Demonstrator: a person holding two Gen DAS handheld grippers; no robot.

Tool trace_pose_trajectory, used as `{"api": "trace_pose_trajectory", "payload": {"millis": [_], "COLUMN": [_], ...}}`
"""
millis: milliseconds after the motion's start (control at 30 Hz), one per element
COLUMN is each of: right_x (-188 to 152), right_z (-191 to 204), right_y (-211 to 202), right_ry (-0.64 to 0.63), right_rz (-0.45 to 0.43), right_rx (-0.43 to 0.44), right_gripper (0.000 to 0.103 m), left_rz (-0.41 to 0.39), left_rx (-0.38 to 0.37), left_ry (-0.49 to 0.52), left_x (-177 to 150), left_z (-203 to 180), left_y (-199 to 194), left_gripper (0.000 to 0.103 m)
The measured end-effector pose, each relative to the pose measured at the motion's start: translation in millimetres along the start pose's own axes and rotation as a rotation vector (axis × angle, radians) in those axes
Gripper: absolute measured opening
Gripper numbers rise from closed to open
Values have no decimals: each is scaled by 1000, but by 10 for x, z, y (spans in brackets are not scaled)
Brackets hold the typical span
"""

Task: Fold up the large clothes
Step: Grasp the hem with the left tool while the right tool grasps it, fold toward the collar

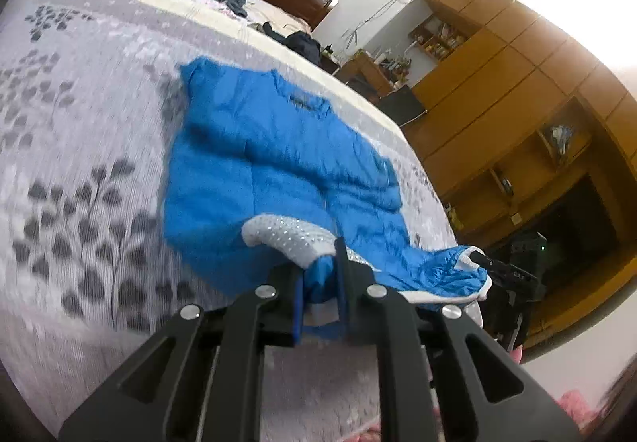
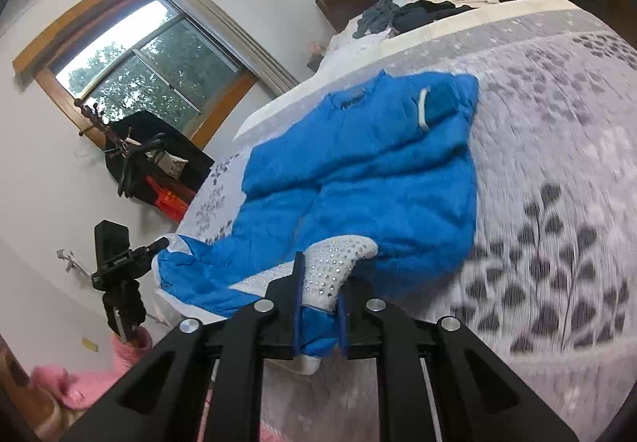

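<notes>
Blue jacket (image 1: 254, 163) on floral bedspread (image 1: 79, 163): we clamp its studded white hem in left gripper (image 1: 320, 282) and right gripper (image 2: 320, 306), jaws closed on cloth, likely to fold it upward.

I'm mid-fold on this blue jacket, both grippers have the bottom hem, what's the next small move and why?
Probably carry both corners forward toward the collar. The left gripper and right gripper each pinch the hem of the blue jacket, whose body lies flat on the bed.

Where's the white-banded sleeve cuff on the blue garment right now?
In the right wrist view, the white-banded cuff lies folded across the blue garment's upper right, beside the collar, toward the headboard end of the bed.
</notes>
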State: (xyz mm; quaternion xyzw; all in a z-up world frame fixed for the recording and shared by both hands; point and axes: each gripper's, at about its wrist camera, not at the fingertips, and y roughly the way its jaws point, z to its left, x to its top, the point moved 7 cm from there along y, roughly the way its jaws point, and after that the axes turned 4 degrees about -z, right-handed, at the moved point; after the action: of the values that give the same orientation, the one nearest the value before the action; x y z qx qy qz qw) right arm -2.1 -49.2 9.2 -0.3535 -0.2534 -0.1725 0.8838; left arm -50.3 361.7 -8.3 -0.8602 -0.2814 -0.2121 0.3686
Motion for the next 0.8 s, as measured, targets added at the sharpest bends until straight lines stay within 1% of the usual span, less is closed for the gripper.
{"api": "trace_pose_trajectory", "payload": {"millis": [100, 167, 233, 400, 467, 567, 700, 800], "right_x": [304, 540, 726, 1113, 1207, 1320, 1390, 1414], "right_z": [-48, -111, -189, -481, -594, -817, -1059, -1219], "right_y": [119, 252, 385, 769, 918, 1200, 1496, 1655], "right_ry": [19, 42, 67, 140, 161, 203, 248, 278], "right_rz": [9, 21, 31, 65, 82, 122, 161, 184], "right_rx": [12, 16, 11, -1, -10, -32, -55, -71], "right_gripper": [13, 13, 13, 13, 13, 13, 13, 14], "left_rz": [-4, -12, -12, 1, 15, 56, 108, 132], "left_rx": [-18, -19, -26, -8, 7, 37, 71, 69], "left_ry": [1, -2, -14, -39, -51, -84, -142, -191], "left_x": [295, 459, 681, 1087, 1198, 1321, 1388, 1407], "left_z": [-16, 22, 74, 240, 332, 541, 858, 1075], "left_y": [172, 256, 425, 855, 1042, 1393, 1765, 1969], "left_gripper": [12, 12, 12, 13, 13, 13, 13, 16]}}
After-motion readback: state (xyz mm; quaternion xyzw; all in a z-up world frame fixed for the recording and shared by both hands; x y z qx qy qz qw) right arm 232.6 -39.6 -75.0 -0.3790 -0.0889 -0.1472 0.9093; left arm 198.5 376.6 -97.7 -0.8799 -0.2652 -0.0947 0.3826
